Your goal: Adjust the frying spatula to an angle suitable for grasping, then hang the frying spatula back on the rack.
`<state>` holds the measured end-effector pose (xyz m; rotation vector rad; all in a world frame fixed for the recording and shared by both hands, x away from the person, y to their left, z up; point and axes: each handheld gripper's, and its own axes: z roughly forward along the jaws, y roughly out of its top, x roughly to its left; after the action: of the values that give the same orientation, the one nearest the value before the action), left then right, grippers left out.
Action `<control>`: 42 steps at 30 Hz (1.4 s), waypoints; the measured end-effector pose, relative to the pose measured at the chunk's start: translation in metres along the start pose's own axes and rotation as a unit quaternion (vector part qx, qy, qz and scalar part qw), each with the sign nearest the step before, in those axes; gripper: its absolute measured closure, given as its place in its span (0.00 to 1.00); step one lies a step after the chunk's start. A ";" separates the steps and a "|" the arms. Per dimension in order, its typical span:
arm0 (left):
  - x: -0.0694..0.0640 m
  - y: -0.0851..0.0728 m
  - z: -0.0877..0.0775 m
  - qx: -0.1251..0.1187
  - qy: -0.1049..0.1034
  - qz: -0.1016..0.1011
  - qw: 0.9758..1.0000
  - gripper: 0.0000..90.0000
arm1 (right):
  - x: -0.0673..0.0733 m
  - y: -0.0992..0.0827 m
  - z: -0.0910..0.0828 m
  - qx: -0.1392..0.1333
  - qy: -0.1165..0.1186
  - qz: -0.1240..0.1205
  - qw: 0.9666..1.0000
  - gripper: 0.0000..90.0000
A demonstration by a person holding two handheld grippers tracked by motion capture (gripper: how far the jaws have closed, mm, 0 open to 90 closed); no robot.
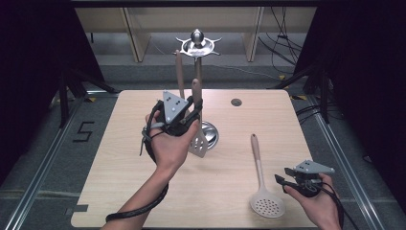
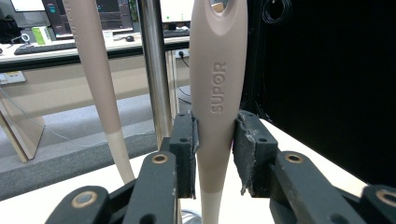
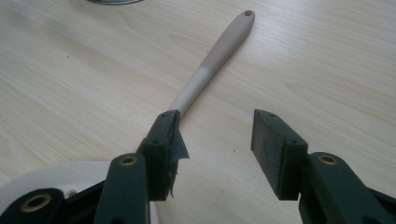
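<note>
A person's left claw (image 1: 191,112) pinched the beige handle of a slotted spatula (image 1: 197,139) above the middle of the pale wooden bench (image 1: 119,182), holding the utensil upright with its white slotted blade hanging low, in front of the round metal base (image 1: 210,132) of a utensil stand. In the left gripper view, both black pads (image 2: 187,140) pressed against the narrowing part of that handle (image 2: 217,93), which bore raised lettering and rose straight up between them, its hanging hole at the top edge of the view. The stand's shiny pole (image 2: 154,70) stood just behind the handle, and a second beige-handled utensil (image 2: 100,84) hung beside the pole, to its left in that view. From the high view, the stand's hook ring and ball top (image 1: 197,43) sat above the far edge of the bench, with the hanging utensil (image 1: 180,72) dangling from it.

The right claw (image 1: 282,179) was held spread near the front right corner of the bench, gripping nothing. A skimmer (image 1: 262,182) lay flat there, its round perforated white head nearest the person and its beige handle pointing away. In the right gripper view, the skimmer's handle (image 3: 219,51) ran up from behind the left-hand jaw, while bare wood showed between the two parted jaws.
</note>
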<state>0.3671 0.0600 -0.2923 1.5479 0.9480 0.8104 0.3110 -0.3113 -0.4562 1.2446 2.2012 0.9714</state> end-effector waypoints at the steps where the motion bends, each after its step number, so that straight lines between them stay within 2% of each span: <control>1: 0.001 0.000 0.000 0.000 0.001 -0.001 1.000 0.77 | 0.003 0.000 -0.001 0.006 -0.002 0.011 1.000 0.58; 2: 0.001 0.000 0.000 0.001 0.002 -0.002 1.000 0.77 | 0.002 0.001 -0.001 0.004 -0.002 0.009 1.000 0.58; 3: 0.002 0.000 0.000 0.001 0.002 -0.002 1.000 0.77 | 0.005 0.001 -0.001 0.012 0.004 0.026 1.000 0.58; 4: 0.002 0.000 0.000 0.002 0.003 -0.001 1.000 0.77 | 0.002 0.001 0.000 0.001 -0.002 0.005 1.000 0.58; 5: 0.002 0.000 0.000 0.003 0.004 -0.001 1.000 0.77 | 0.004 0.002 0.000 0.004 0.000 0.012 1.000 0.58; 6: 0.003 0.000 0.000 0.004 0.005 0.001 1.000 0.77 | 0.003 0.003 0.002 0.005 0.009 0.008 1.000 0.58; 7: 0.003 0.000 0.000 0.006 0.006 0.000 1.000 0.77 | 0.002 0.003 0.002 0.003 0.003 -0.002 1.000 0.58; 9: 0.003 0.000 0.001 0.005 0.008 -0.003 1.000 0.77 | 0.003 0.003 0.001 0.006 0.003 0.009 1.000 0.58; 11: 0.002 0.000 0.001 0.005 0.010 -0.001 1.000 0.77 | 0.003 0.003 0.001 0.008 0.003 0.006 1.000 0.58; 12: 0.001 0.001 0.002 0.005 0.011 0.000 1.000 0.77 | 0.002 0.003 0.000 0.005 0.000 -0.007 1.000 0.58; 14: 0.000 0.001 0.002 0.005 0.013 -0.001 1.000 0.77 | 0.003 0.004 0.000 -0.001 0.001 -0.002 1.000 0.58; 17: -0.001 0.002 0.003 0.004 0.015 -0.003 1.000 0.77 | 0.004 0.006 0.000 0.008 0.009 0.010 1.000 0.58; 19: 0.000 0.003 0.005 0.005 0.017 -0.004 1.000 0.77 | 0.003 0.006 0.002 0.004 0.006 -0.004 1.000 0.58; 20: 0.000 0.003 0.005 0.005 0.019 -0.003 1.000 0.77 | 0.005 0.006 0.002 0.006 0.008 0.015 1.000 0.58; 21: 0.000 0.004 0.006 0.006 0.020 -0.003 1.000 0.77 | 0.005 0.006 0.002 0.014 0.012 0.017 1.000 0.58; 22: 0.000 0.005 0.006 0.006 0.021 -0.001 1.000 0.77 | 0.004 0.005 0.004 0.004 0.010 0.006 1.000 0.58; 23: 0.000 0.005 0.006 0.005 0.023 -0.001 1.000 0.77 | 0.006 0.006 0.003 0.009 0.012 0.023 1.000 0.58; 24: -0.001 0.006 0.006 0.004 0.025 -0.001 1.000 0.77 | 0.002 0.006 0.003 0.007 0.010 0.004 1.000 0.58; 25: -0.001 0.007 0.006 0.004 0.026 0.000 1.000 0.77 | 0.003 0.005 0.003 0.003 0.003 0.000 1.000 0.58; 27: -0.001 0.008 0.007 0.008 0.028 0.001 1.000 0.77 | 0.002 0.006 0.001 0.005 0.003 -0.003 1.000 0.58; 28: -0.002 0.009 0.008 0.007 0.029 0.000 1.000 0.77 | 0.003 0.006 0.001 0.009 0.008 0.006 1.000 0.58; 29: -0.002 0.009 0.008 0.007 0.030 0.000 1.000 0.77 | 0.003 0.006 0.000 0.009 0.007 0.003 1.000 0.58; 30: -0.002 0.010 0.008 0.008 0.031 0.000 0.999 0.77 | 0.007 0.006 -0.001 0.015 0.008 0.026 1.000 0.58; 31: -0.002 0.011 0.008 0.008 0.032 0.000 0.999 0.77 | 0.004 0.007 0.000 0.005 0.003 0.003 1.000 0.58; 32: -0.002 0.012 0.008 0.008 0.032 0.001 0.999 0.77 | 0.006 0.007 0.000 0.004 0.003 0.013 1.000 0.58; 33: -0.002 0.013 0.008 0.008 0.033 0.000 0.999 0.77 | 0.003 0.007 0.001 0.005 0.003 -0.010 1.000 0.58; 36: -0.002 0.014 0.008 0.007 0.036 0.001 0.999 0.77 | 0.005 0.008 0.001 0.007 0.005 0.000 1.000 0.58; 37: -0.002 0.015 0.008 0.007 0.037 0.002 0.999 0.77 | 0.008 0.007 0.001 0.011 0.005 0.014 1.000 0.58; 38: -0.002 0.015 0.008 0.008 0.038 0.003 0.999 0.77 | 0.006 0.007 0.002 0.010 0.005 -0.001 1.000 0.58; 41: -0.002 0.015 0.010 0.010 0.039 0.002 0.999 0.77 | 0.005 0.007 0.002 0.004 0.007 0.000 1.000 0.58; 42: -0.002 0.016 0.010 0.010 0.040 0.003 0.999 0.77 | 0.004 0.007 0.002 0.005 0.005 -0.010 1.000 0.58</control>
<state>0.3774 0.0523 -0.2785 1.5461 1.0130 0.8744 0.3141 -0.3052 -0.4525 1.2215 2.2255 0.9613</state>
